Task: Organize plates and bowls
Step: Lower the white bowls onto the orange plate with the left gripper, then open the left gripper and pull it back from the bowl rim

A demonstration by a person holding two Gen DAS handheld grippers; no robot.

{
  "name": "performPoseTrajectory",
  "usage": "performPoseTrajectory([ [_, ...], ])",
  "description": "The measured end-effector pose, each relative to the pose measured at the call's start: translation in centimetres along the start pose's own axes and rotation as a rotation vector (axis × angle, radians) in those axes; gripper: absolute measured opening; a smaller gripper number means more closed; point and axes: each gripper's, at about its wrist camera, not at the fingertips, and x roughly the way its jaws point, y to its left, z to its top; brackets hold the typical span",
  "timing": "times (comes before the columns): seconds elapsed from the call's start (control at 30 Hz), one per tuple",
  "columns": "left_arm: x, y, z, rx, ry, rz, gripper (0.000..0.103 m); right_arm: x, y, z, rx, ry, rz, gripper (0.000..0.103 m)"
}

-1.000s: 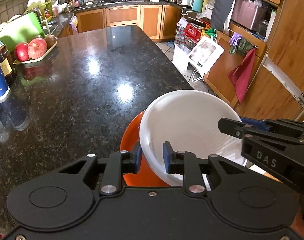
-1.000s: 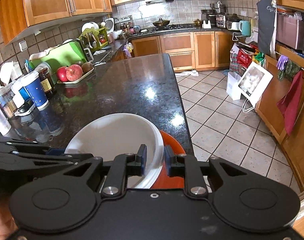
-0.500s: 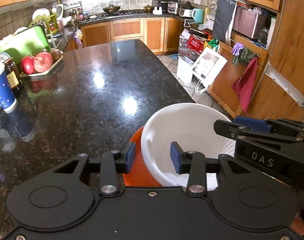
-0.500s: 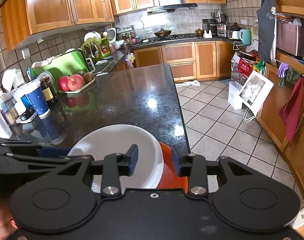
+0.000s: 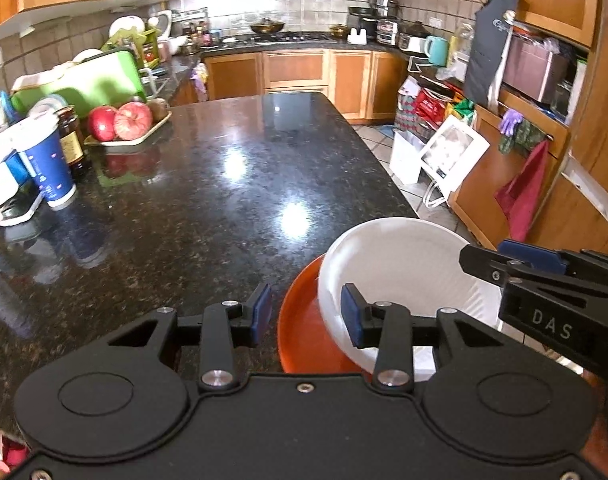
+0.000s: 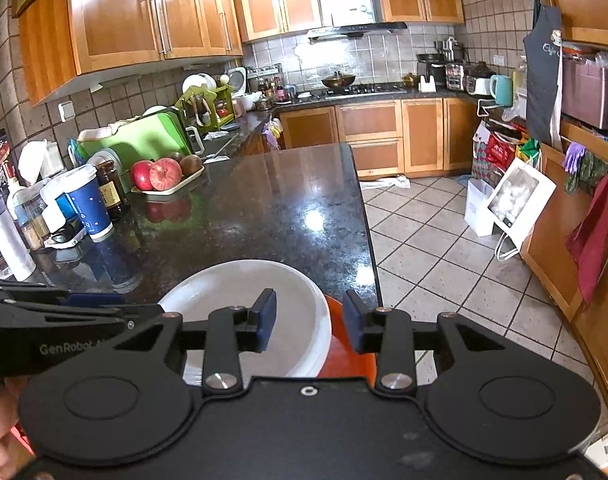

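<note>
So we've got both jaws spread: left hand-held gripper (image 5: 306,312) and right hand-held gripper (image 6: 309,320). White bowl (image 5: 399,264) sits in the orange plate (image 5: 300,332) at the counter (image 5: 208,208) edge.

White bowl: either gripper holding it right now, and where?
Neither. Left gripper and right gripper are both open, straddling the white bowl rim.

Black granite counter (image 5: 224,208): orange plate (image 5: 304,332), fruit tray (image 5: 128,138), blue cup (image 5: 50,168).
</note>
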Motion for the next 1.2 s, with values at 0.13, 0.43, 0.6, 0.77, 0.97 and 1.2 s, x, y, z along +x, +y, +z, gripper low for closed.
performPoseTrajectory([
  [0.13, -0.3, 0.3, -0.1, -0.016, 0.008, 0.023, 0.048, -0.5, 0.3, -0.1, -0.005, -0.014, -0.008, 0.039],
  [0.43, -1.2, 1.7, -0.3, -0.046, 0.016, 0.008, 0.048, -2.4, 1.7, -0.5, 0.008, -0.052, -0.057, 0.039],
  [0.6, -1.6, 2.2, -0.7, -0.041, 0.031, -0.004, 0.048, -3.4, 2.7, -0.9, 0.022, -0.053, -0.107, 0.039],
  [0.77, -1.9, 2.0, -1.6, -0.027, 0.046, 0.012, 0.048, -4.7, 3.6, -1.8, 0.025, -0.045, -0.142, 0.039],
  [0.97, -2.0, 1.3, -2.9, -0.004, 0.080, -0.003, 0.048, -6.1, 4.0, -3.3, 0.046, -0.019, -0.147, 0.039],
  [1.2, -2.2, -0.2, -3.9, 0.019, 0.087, 0.030, 0.048, -6.9, 3.4, -4.6, 0.051, -0.003, -0.152, 0.039],
])
